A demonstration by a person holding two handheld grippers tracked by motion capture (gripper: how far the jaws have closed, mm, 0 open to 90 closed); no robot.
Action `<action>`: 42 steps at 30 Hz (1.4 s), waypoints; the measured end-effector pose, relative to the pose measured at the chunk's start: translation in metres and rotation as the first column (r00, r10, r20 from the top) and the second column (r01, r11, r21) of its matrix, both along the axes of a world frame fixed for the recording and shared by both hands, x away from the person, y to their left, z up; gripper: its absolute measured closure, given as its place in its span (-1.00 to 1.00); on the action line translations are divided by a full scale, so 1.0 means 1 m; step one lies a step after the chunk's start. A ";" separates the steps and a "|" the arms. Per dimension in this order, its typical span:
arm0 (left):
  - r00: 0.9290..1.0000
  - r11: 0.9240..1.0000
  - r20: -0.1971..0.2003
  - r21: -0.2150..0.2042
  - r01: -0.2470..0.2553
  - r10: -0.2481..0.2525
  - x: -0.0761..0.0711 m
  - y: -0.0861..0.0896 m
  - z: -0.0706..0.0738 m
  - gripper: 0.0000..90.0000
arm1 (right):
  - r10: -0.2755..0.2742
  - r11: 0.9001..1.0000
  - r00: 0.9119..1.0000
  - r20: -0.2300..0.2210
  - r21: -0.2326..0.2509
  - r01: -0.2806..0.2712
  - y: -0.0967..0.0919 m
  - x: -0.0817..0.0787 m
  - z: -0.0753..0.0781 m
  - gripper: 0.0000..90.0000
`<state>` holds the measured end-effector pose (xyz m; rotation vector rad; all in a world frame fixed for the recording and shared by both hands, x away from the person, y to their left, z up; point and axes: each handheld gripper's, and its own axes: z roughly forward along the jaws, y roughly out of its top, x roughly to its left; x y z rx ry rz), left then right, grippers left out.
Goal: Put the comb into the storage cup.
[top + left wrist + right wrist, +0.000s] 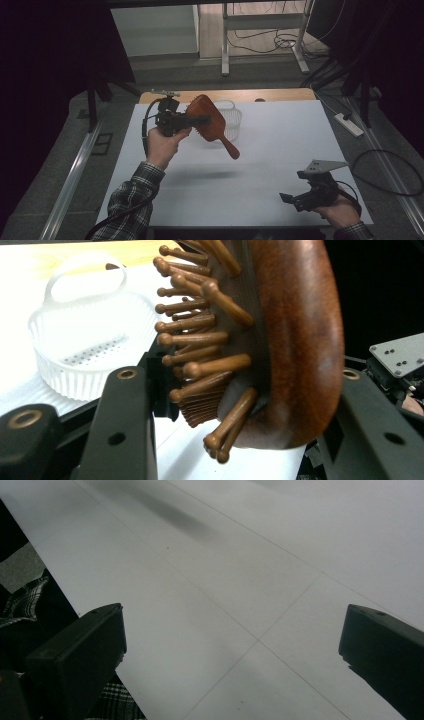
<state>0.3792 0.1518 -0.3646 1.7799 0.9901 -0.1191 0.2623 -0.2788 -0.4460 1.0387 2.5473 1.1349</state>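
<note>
Behind hairbrush (pixel 295 340), basket (pixel 85 347) edge hidden.

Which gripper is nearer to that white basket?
Left. The left gripper holds the hairbrush up right beside the basket; the right gripper hangs open over the table's near right corner.

No readable text, label, brand, number or sign is showing on anything in the high view or either gripper view.
</note>
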 end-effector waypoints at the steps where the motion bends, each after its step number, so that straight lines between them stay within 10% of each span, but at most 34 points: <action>1: 1.000 1.000 -0.001 0.002 -0.003 0.003 0.001 0.000 0.001 0.14 | -0.002 1.000 1.000 0.000 -0.001 0.002 -0.001 0.000 0.000 -1.00; 42: 0.987 0.988 0.020 -0.008 -0.157 0.157 0.042 0.025 0.033 0.14 | -0.167 0.986 0.986 -0.003 -0.026 0.167 -0.044 -0.027 0.004 -1.00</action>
